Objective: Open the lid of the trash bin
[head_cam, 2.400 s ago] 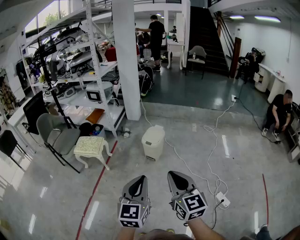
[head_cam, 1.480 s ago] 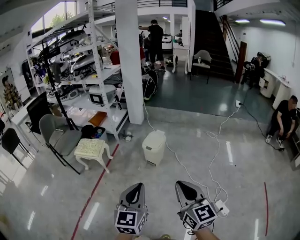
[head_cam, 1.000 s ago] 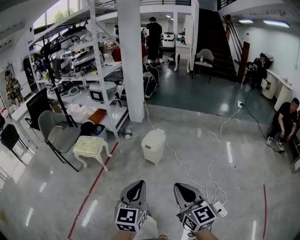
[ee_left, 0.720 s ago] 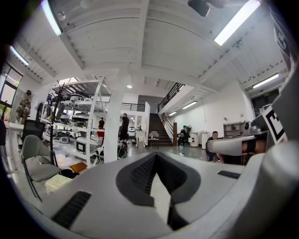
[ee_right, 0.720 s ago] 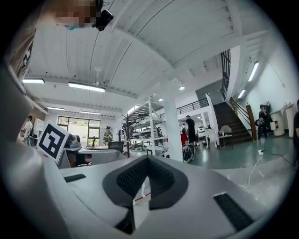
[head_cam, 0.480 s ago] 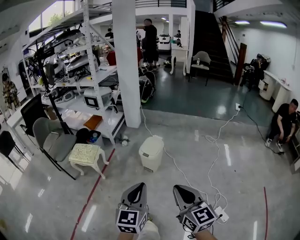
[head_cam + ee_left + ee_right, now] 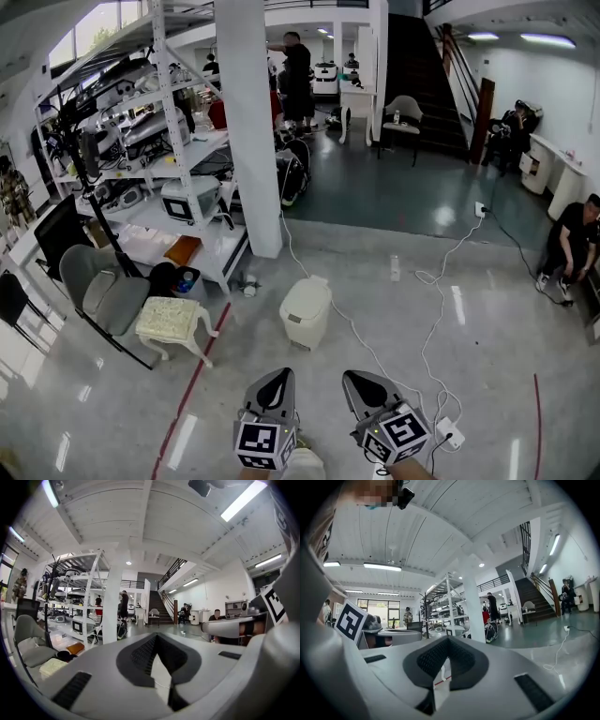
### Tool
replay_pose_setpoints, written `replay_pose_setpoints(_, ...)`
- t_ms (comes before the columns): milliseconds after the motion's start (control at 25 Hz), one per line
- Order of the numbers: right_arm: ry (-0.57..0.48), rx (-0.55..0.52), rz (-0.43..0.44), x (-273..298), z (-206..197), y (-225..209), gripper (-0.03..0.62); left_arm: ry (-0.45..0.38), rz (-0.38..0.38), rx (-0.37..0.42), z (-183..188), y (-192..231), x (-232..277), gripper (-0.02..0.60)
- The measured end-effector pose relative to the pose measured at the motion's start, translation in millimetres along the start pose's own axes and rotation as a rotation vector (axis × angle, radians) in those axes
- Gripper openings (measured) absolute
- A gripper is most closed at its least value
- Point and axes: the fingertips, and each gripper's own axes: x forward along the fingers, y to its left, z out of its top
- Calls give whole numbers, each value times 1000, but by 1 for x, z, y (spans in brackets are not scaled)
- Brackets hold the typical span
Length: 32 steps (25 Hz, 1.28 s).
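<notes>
Left hand-held gripper (image 7: 280, 375) and right hand-held gripper (image 7: 353, 377), jaws closed, hover short of the trash bin (image 7: 306, 314).

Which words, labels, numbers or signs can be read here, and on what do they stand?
No text can be read.
The left gripper and right gripper carry only black-and-white square markers, no letters.
The trash bin shows no label.
Print on the goods on the shelf, if any, is too small to read.

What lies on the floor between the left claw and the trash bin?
Nothing: the head view shows only bare floor between the left claw and the trash bin.
</notes>
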Motion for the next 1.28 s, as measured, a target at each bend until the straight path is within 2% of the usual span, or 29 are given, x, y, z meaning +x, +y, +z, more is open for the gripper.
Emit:
replay_pose_setpoints(280, -9, 11, 10, 44, 8, -18, 31, 24, 11, -22, 6, 35, 33, -8)
replay_pose_setpoints(440, -8, 8, 0, 70, 11, -30, 31, 24, -19, -35, 4, 49, 58, -8)
replay_pose_setpoints(800, -17, 19, -6, 128, 19, -40, 31, 33, -65, -10, 9, 83, 100, -8)
replay_pose_setpoints(1280, -23, 29, -32, 168, 26, -56, 31, 22, -97, -2, 20, 109, 130, -8)
